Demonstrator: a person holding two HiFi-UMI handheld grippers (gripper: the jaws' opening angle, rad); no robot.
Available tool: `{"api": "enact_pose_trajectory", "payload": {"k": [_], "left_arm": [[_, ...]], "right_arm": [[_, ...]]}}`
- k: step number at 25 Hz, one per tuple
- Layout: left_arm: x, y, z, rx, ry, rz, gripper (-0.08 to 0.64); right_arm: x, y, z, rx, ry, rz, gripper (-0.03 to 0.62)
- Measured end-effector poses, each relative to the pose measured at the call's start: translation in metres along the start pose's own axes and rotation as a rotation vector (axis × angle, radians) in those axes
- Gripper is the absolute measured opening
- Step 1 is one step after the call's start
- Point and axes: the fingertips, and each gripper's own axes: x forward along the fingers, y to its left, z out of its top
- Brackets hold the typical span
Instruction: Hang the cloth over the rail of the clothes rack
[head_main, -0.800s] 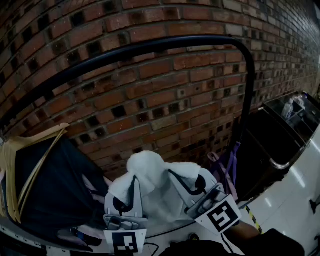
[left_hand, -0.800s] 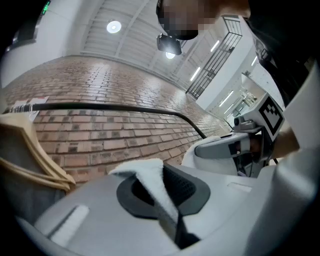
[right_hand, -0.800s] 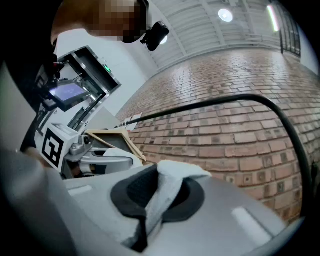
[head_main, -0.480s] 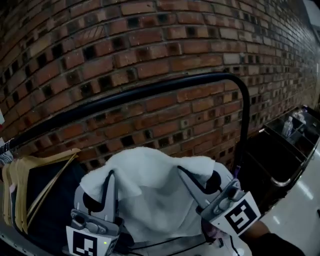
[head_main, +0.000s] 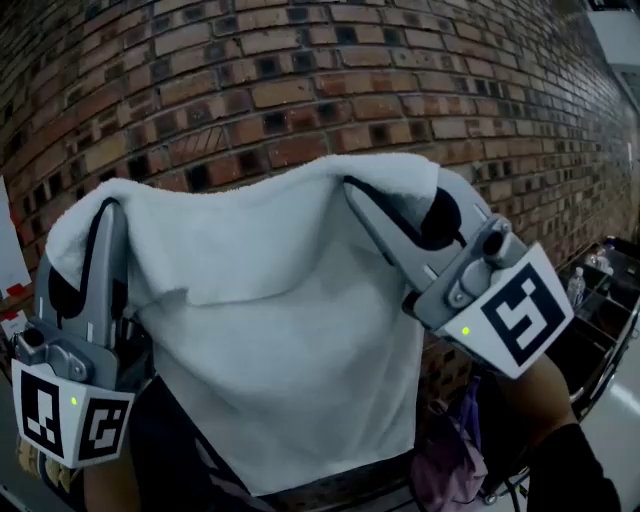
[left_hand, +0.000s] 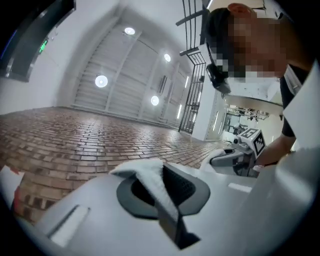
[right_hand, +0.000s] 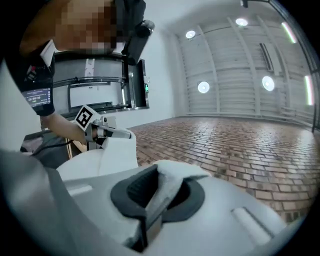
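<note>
Our left gripper (head_main: 105, 212) and right gripper (head_main: 352, 188) each clamp a top corner of the cloth (head_main: 290, 330), spread high before the brick wall (head_main: 250, 80); no rail shows, so draping seems undone.

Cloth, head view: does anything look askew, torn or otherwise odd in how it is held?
Nothing stands out. The cloth hangs spread flat between the left gripper and the right gripper, each shut on an upper corner. The right corner is held slightly higher, and no tear or stain shows.
</note>
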Motion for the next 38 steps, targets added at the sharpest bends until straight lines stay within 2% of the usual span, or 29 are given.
{"api": "enact_pose_trajectory", "payload": {"k": [4,6,9,11,14,17,19,20,21,23,24,25,27,31,35,38], "left_arm": [[0.035,0.031,-0.016,0.061,0.063,0.041,0.021],[0.053,0.040,-0.028,0.116,0.103,0.044,0.021],[0.084,0.047,-0.060,0.226,0.177,0.003,0.021],[0.101,0.044,-0.098,0.284,0.294,-0.061,0.021],[0.112,0.024,-0.175,0.363,0.569,-0.243,0.021],[0.094,-0.011,-0.253,0.424,0.842,-0.523,0.021],[0.066,-0.031,-0.300,0.445,1.023,-0.702,0.021],[0.047,-0.039,-0.321,0.418,1.127,-0.783,0.021],[0.022,-0.048,-0.337,0.339,1.239,-0.867,0.021],[-0.023,-0.071,-0.350,0.066,1.430,-1.007,0.021],[-0.039,-0.079,-0.351,-0.062,1.495,-1.038,0.023],[-0.049,-0.083,-0.351,-0.151,1.536,-1.048,0.025],[-0.052,-0.084,-0.351,-0.213,1.547,-1.040,0.066],[-0.037,-0.077,-0.351,-0.197,1.465,-0.999,0.171],[-0.010,-0.065,-0.337,-0.321,1.300,-0.929,0.190],[-0.008,-0.055,-0.335,-0.375,1.276,-0.883,0.189]], "right_arm": [[0.039,-0.026,-0.003,-0.065,0.058,0.010,0.017],[0.062,-0.035,-0.008,-0.103,0.092,0.026,0.017],[0.104,-0.042,-0.027,-0.185,0.158,0.111,0.017],[0.129,-0.036,-0.057,-0.228,0.264,0.195,0.017],[0.148,-0.001,-0.119,-0.325,0.479,0.430,0.017],[0.138,0.041,-0.188,-0.422,0.724,0.691,0.017],[0.125,0.065,-0.225,-0.429,0.846,0.826,0.017],[0.119,0.076,-0.238,-0.386,0.882,0.881,0.017],[0.113,0.087,-0.246,-0.303,0.903,0.929,0.017],[0.103,0.103,-0.255,-0.087,0.935,1.004,0.017],[0.097,0.107,-0.259,-0.002,0.959,1.033,0.017],[0.092,0.110,-0.262,0.054,0.983,1.054,0.017],[0.087,0.111,-0.269,0.100,1.025,1.064,0.022],[0.089,0.107,-0.273,0.176,1.042,1.027,0.187],[0.087,0.105,-0.270,0.281,1.056,1.010,0.196],[0.087,0.102,-0.268,0.320,1.056,1.001,0.196]]}}
